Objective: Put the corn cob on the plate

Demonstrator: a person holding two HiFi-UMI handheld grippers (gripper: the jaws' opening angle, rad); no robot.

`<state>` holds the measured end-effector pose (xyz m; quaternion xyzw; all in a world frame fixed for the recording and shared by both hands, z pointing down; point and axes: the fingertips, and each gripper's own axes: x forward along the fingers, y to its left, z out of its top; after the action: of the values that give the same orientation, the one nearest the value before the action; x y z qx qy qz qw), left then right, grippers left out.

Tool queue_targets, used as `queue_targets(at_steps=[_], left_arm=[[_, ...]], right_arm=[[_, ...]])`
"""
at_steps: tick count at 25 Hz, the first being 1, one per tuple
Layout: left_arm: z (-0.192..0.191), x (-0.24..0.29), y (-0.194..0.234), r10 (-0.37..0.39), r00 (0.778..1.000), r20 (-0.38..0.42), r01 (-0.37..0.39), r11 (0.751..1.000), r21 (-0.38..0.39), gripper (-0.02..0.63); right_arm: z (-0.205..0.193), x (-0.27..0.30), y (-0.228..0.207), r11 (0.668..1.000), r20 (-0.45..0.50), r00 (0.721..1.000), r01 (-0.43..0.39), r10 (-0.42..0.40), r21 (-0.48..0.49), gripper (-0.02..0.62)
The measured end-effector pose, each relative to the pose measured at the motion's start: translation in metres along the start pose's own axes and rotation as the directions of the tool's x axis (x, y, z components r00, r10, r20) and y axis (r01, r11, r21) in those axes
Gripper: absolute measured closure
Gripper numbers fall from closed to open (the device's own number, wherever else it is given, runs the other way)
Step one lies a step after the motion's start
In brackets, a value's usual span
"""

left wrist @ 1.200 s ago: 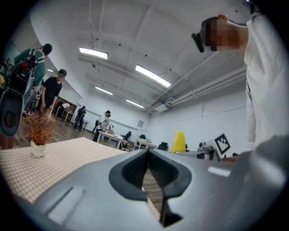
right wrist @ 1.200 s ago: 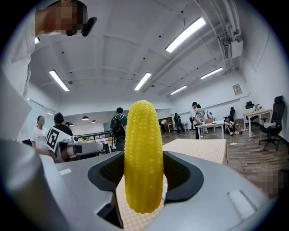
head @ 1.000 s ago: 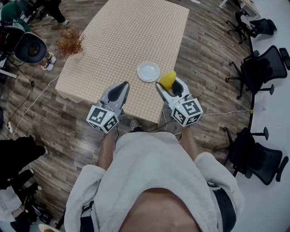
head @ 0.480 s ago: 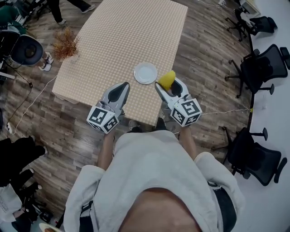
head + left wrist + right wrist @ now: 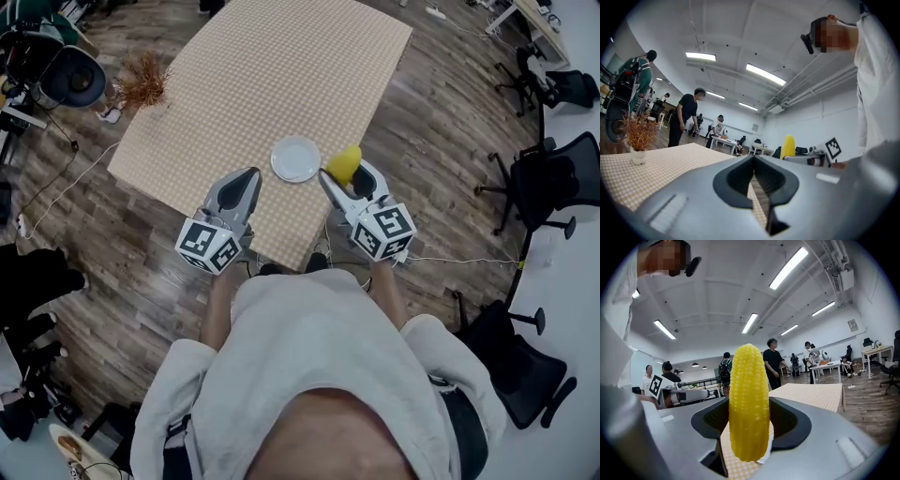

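Upper left of the head view: a dried plant [image 5: 142,82] stands near the left corner of the table [image 5: 281,66]. The table's far edge is cut off by the top of the frame. The checked cloth between plant and plate is bare, leaving open room across most of the top. In the lower half, the person's torso [image 5: 319,375] hides the floor, and both tools partly cover the table's near corner.

At centre left, the left gripper [image 5: 251,176] has its jaws closed tip to tip, with nothing between them.

At centre, the plate [image 5: 295,158] is white and bare, close to the table's near right edge.

Just right of the plate, the right gripper [image 5: 349,178] is clamped on the corn cob [image 5: 346,163]. The cob is held upright in the air, at about the table's edge. In the right gripper view a white sliver shows beside the cob's lower end — too little to identify.

The only print is the black-and-white square markers on each cube [image 5: 208,246] — not readable as text.

At the right edge, office chairs [image 5: 548,183] stand on the wood floor, well apart from the table.
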<state>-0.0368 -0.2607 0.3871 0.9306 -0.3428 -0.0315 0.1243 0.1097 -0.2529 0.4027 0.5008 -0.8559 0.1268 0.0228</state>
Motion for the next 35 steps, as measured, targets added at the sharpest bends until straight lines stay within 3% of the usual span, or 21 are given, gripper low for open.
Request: queue_targets(at_steps=[11,27,35], left_arm=[[-0.012,0.004,0.011,0.045,0.998,-0.042,-0.045,0.999,-0.016,0.598],[-0.103,0.006,0.038,0.058,0.977,-0.206,-0.092,0.983,-0.16,0.598],[-0.131,0.005,0.037,0.063,0.971,-0.231,-0.112,0.973,-0.203,0.598]], right_arm=[[-0.019,0.013,-0.015,0.999,-0.041,0.999,-0.013,0.015,0.049,0.337],[-0.134,0.026,-0.025,0.978,-0.251,0.967,0.015,0.039,0.207,0.337],[-0.172,0.025,-0.03,0.97,-0.313,0.948,0.021,0.058,0.243,0.339]])
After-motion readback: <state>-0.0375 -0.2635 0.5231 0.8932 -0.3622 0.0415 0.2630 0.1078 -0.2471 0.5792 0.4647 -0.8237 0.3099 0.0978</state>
